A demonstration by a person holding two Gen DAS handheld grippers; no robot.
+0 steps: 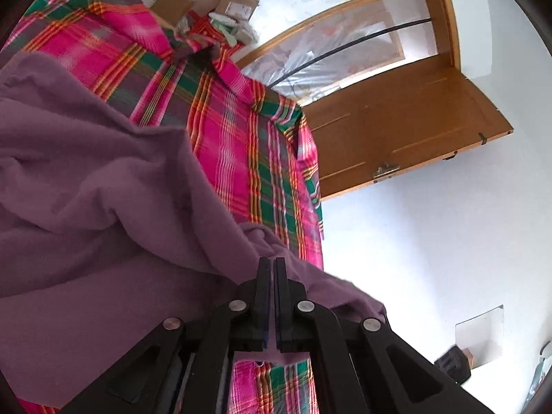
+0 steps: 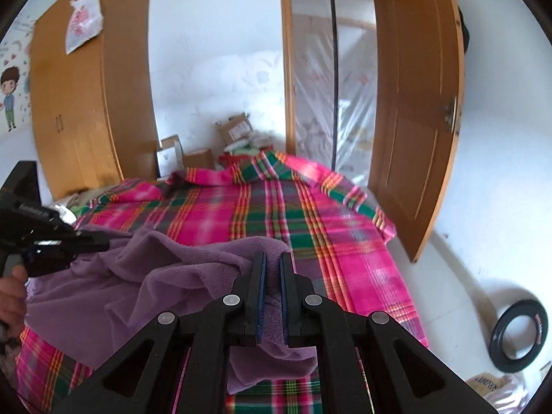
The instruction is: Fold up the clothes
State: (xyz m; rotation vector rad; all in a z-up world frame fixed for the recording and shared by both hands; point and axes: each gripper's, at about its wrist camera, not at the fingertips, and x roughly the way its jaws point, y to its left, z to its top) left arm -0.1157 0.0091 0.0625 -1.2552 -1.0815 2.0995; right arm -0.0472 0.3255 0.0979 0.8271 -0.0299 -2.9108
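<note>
A purple fleece garment (image 2: pixel 145 286) lies rumpled on a bed (image 2: pixel 310 214) covered in a pink and green plaid sheet, bunched toward the near edge with deep creases and no flat panel anywhere. Which kind of garment it is cannot be told from these views.

The right gripper (image 2: pixel 272 276) has a fold of the fleece between its two fingers, pinched near the garment's right end, where a flap hangs over the bed's edge below the fingers. The left gripper (image 1: pixel 274 276) has its fingers drawn almost together; the fleece presses against their tips, but I cannot tell whether any cloth is caught between them. In the right wrist view it shows at the garment's far left end, held by a hand (image 2: pixel 12 296).

By my reading the folding has barely started: the cloth is gathered at its two ends but not spread out, and no crease or fold has been laid. Straightening it flat and making every fold remain.

Beyond the bed stand a wooden wardrobe (image 2: pixel 82 103), cardboard boxes (image 2: pixel 234 129) and an open door (image 2: pixel 421 110).
</note>
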